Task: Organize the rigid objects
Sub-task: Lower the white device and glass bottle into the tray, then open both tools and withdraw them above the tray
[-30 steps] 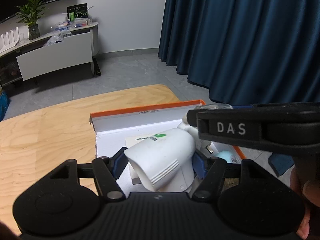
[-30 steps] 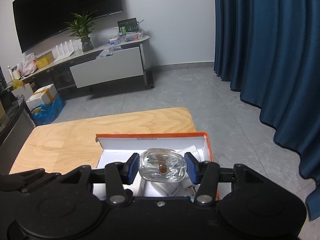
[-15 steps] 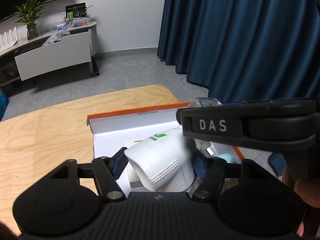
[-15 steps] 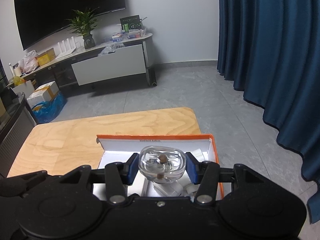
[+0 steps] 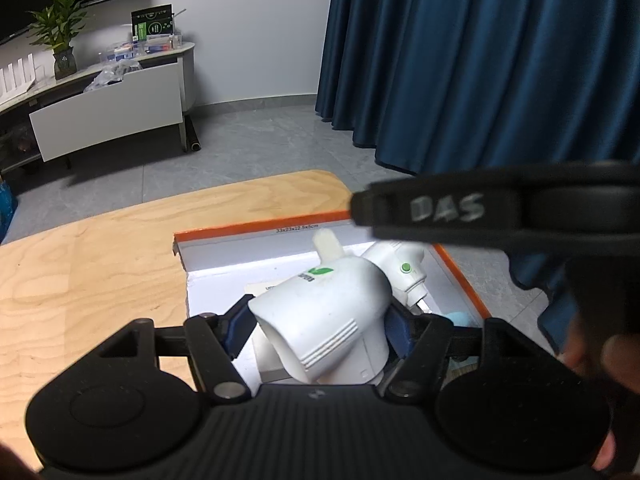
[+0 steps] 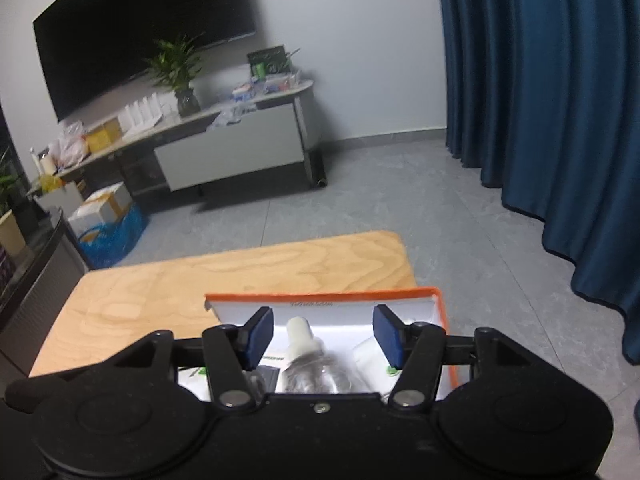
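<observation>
My left gripper [image 5: 318,330] is shut on a white plastic device with a green logo [image 5: 328,316] and holds it over the orange-rimmed white box [image 5: 256,226]. My right gripper [image 6: 323,336] is open and empty above the same box [image 6: 320,295]. A clear glass dropper bottle with a white cap [image 6: 308,368] lies in the box just below the right jaws. The cap also shows in the left wrist view [image 5: 329,245]. The right gripper's black body [image 5: 500,212] crosses the left wrist view at the right.
The box sits on a light wooden table [image 6: 240,276] near its far right corner. Other white items [image 5: 404,268] and a pale blue object [image 5: 460,318] lie in the box. Blue curtains [image 6: 560,120] hang at the right; a TV cabinet [image 6: 228,156] stands behind.
My right gripper has opened and let the glass dropper bottle go; it now lies in the box. The right gripper has risen. My left gripper still holds the white device.
</observation>
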Demonstrator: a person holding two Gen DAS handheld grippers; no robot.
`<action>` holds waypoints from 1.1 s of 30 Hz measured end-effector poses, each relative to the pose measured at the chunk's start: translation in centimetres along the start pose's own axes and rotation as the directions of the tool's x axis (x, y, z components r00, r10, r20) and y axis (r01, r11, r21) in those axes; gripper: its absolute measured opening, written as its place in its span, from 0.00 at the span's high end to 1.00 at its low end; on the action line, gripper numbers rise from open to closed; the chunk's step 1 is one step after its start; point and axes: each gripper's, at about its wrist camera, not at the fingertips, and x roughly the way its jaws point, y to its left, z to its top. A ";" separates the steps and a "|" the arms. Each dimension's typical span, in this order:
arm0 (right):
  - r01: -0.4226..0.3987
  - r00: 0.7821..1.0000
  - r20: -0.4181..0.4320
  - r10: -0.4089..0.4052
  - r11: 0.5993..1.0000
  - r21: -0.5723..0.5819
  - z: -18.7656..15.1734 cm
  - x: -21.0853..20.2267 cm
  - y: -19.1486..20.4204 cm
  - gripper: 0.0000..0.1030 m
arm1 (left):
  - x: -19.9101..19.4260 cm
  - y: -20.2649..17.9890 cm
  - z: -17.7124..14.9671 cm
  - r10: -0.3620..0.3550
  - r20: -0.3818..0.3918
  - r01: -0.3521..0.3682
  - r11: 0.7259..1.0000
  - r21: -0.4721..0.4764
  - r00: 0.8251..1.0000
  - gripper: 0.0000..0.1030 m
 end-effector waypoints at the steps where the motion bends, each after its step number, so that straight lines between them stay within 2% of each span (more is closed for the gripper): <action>1: 0.001 1.000 0.009 -0.001 1.000 0.005 0.0 -0.4 -0.3 0.34 | 0.0 0.0 0.0 -0.004 -0.001 0.004 1.000 -0.002 1.000 0.34; 7: 0.044 0.998 0.052 -0.045 0.999 0.007 -0.2 -3.1 -1.7 0.34 | 0.0 -0.7 0.0 -0.028 -0.006 0.028 1.000 0.001 1.000 0.34; 13: 0.069 0.996 0.053 -0.071 0.997 0.036 -1.0 -4.5 -2.9 0.34 | 0.1 -1.8 0.1 -0.100 -0.018 0.100 0.995 0.000 0.995 0.33; 16: 0.069 0.996 0.053 -0.071 0.997 0.041 -1.3 -5.2 -3.0 0.34 | -0.1 -1.7 0.0 -0.108 -0.018 0.108 0.994 -0.003 0.994 0.28; 19: 0.068 0.996 0.063 -0.071 0.997 0.042 -1.6 -6.0 -2.9 0.34 | -0.9 -1.4 -0.2 -0.095 -0.008 0.095 0.995 -0.015 0.995 0.20; 25: 0.074 0.994 0.077 -0.077 0.996 0.039 -2.5 -7.8 -2.3 0.31 | -3.0 -1.4 -0.4 -0.057 0.000 0.057 0.998 -0.023 0.998 0.13; 28: 0.078 0.994 0.074 -0.080 0.996 0.036 -3.2 -8.8 -2.2 0.31 | -4.5 -1.5 -0.8 -0.017 0.000 0.017 0.999 -0.038 1.000 0.04; 33: 0.080 0.995 0.063 -0.082 0.996 0.037 -4.8 -10.5 -2.3 0.29 | -6.8 -2.0 -1.9 0.049 -0.011 -0.049 0.997 -0.060 0.999 0.00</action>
